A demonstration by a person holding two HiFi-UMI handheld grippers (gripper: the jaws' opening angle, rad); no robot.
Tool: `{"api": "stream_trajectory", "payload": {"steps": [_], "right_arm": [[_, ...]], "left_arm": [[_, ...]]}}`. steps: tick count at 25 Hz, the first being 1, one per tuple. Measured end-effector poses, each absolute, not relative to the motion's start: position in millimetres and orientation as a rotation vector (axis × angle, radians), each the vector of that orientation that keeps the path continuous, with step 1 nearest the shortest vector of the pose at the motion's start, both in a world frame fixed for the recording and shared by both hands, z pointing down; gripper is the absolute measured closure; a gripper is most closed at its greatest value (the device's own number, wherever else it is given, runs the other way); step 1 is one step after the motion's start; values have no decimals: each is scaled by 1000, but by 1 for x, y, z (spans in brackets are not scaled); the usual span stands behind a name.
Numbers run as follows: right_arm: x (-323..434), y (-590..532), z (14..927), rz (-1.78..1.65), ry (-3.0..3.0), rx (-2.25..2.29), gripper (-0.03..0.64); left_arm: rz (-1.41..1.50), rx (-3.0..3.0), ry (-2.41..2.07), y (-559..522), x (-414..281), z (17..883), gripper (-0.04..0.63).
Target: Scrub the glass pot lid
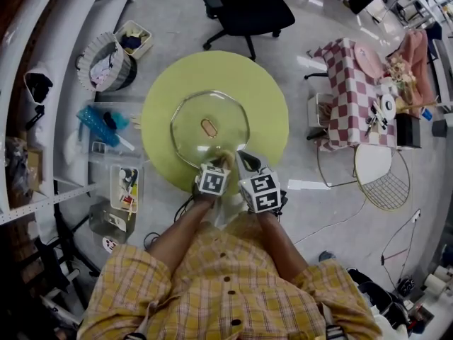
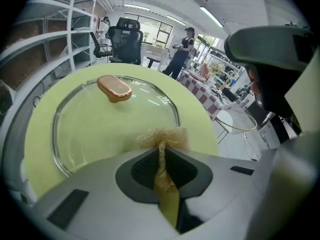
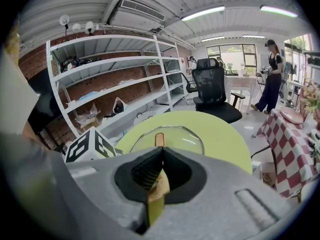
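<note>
The glass pot lid, clear with a copper knob, lies flat on the round yellow-green table. My left gripper is shut on a golden wire scrubber, which sits at the lid's near rim. In the left gripper view the scrubber bunches out past the left gripper, with the lid and knob just beyond. My right gripper hovers beside the left one over the table's near edge. In the right gripper view the right gripper is shut, and the lid lies ahead.
A black office chair stands beyond the table. A checkered table and a round wire stool are to the right. White shelving, a laundry basket and a box of odds and ends line the left.
</note>
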State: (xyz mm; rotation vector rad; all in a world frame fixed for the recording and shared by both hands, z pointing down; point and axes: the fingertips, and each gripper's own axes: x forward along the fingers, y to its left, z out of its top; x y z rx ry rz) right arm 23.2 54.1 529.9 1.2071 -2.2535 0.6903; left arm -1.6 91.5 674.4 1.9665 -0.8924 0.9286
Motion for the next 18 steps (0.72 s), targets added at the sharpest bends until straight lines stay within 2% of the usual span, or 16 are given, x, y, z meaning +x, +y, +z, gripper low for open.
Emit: {"api": "stream_trajectory", "payload": {"steps": [18], "right_arm": [[-2, 53, 530, 658, -2276, 1151, 618]], "left_arm": [[893, 1946, -967, 73, -43, 667, 557]]}}
